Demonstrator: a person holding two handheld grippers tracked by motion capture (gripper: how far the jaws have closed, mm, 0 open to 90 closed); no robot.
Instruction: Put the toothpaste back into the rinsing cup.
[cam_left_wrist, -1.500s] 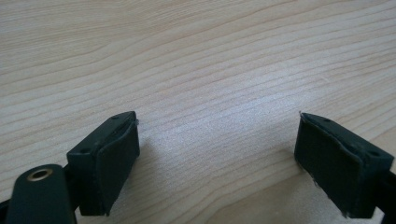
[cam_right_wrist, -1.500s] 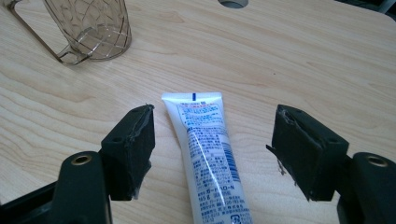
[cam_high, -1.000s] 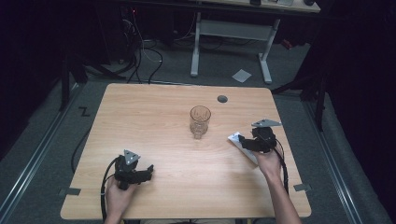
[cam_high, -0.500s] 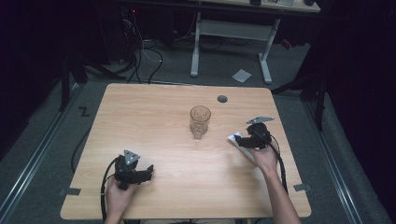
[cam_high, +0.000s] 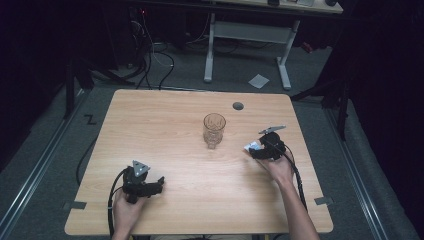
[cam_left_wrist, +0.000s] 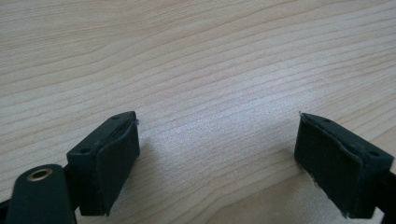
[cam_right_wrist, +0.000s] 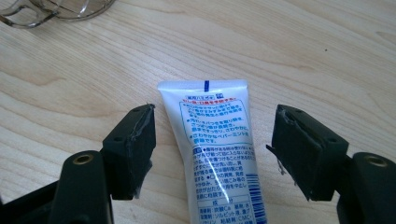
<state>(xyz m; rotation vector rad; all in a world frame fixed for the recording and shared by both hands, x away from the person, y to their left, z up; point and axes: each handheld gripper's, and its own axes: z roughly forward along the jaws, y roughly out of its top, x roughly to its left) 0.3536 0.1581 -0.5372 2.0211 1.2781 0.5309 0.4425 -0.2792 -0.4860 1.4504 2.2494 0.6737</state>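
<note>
The right claw (cam_right_wrist: 212, 154) has just been opening wide, so the white tube (cam_right_wrist: 217, 154) lies loose on the table between its jaws, not picked up yet, the glass (cam_high: 214, 130) stands near, and the left claw (cam_left_wrist: 217, 163) rests open.

high overhead; two close tabletop (cam_high: 165, 125) views.
</note>
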